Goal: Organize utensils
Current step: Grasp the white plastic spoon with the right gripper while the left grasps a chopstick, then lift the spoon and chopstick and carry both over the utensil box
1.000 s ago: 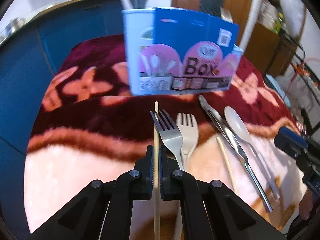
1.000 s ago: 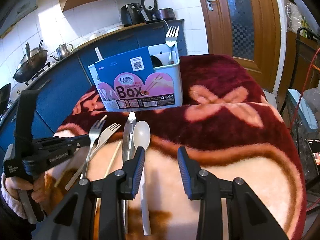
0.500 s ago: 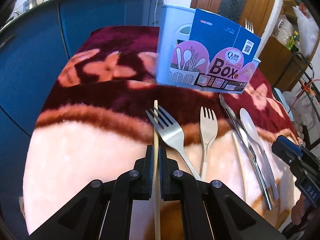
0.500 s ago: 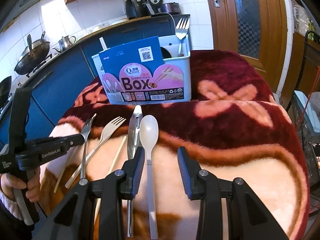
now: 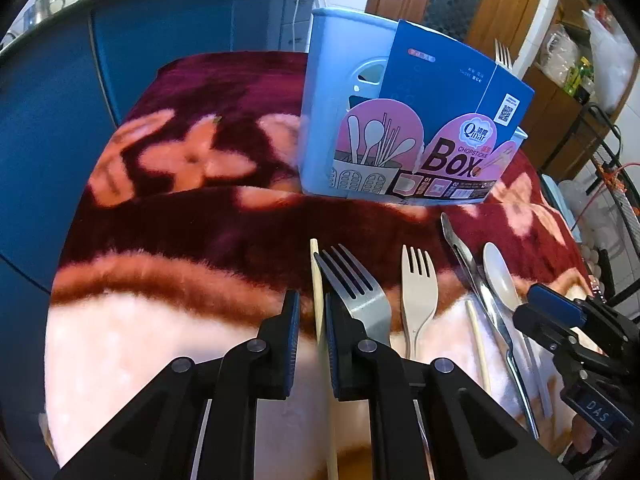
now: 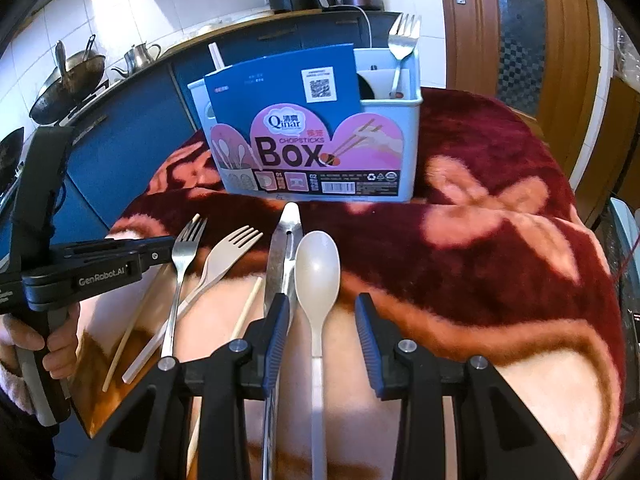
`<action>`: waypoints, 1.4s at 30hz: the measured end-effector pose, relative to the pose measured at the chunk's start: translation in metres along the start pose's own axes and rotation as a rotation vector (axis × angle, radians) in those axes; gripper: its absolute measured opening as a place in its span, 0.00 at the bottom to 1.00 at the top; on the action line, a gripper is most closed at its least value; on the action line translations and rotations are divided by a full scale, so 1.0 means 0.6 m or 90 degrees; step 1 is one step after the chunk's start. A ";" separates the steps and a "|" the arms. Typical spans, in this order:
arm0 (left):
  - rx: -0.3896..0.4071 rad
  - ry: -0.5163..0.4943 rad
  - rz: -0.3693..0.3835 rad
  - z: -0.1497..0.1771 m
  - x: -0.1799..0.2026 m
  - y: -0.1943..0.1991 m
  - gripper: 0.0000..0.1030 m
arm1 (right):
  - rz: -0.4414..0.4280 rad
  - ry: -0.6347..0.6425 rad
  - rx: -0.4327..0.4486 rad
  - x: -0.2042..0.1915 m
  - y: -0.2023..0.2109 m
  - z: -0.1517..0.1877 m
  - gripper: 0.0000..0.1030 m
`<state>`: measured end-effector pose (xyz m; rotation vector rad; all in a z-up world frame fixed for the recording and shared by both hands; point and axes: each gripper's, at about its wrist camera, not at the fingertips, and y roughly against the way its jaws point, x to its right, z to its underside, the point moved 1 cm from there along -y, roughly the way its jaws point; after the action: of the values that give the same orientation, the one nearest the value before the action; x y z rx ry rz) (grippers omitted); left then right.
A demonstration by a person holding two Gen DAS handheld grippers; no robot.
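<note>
One fork (image 6: 403, 40) stands in the box (image 6: 316, 140) — most utensils lie outside. Left gripper (image 5: 309, 320), jaws just parting, straddles a chopstick (image 5: 317, 288) unclamped. Right gripper (image 6: 322, 328) — jaws apart over the spoon (image 6: 318, 268).

We have 2 wrist views, both angled down, close over the blanket (image 5: 168, 344). Left view faces the box (image 5: 400, 120) from its left corner; right view faces its front. Both share the box (image 6: 316, 136) and the row of utensils.

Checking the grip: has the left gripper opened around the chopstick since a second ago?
Yes. The left gripper fingers have just been opening; a gap now shows beside the chopstick, which lies on the blanket.
</note>
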<state>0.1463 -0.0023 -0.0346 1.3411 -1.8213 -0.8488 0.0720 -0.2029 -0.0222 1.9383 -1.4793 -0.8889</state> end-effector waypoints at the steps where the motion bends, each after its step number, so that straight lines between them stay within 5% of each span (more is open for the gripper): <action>1: 0.001 0.002 0.002 -0.001 -0.001 0.000 0.12 | -0.002 -0.001 -0.002 0.000 -0.002 -0.001 0.36; 13: 0.033 0.046 0.035 0.013 -0.020 0.017 0.04 | -0.054 -0.040 -0.032 0.026 -0.026 -0.020 0.36; 24: 0.165 0.028 0.042 0.005 -0.003 0.108 0.04 | -0.071 -0.028 -0.039 0.029 -0.036 -0.031 0.25; 26: 0.190 0.022 0.045 0.000 0.004 0.125 0.04 | -0.073 -0.021 -0.022 0.026 -0.026 -0.030 0.04; 42: 0.304 0.008 0.066 -0.078 0.058 0.168 0.04 | -0.029 0.035 0.165 0.003 0.076 -0.062 0.04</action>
<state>0.1282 -0.0157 0.0796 1.5130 -2.1468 -0.3568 0.0733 -0.2149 0.0356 2.1712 -1.5891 -0.6833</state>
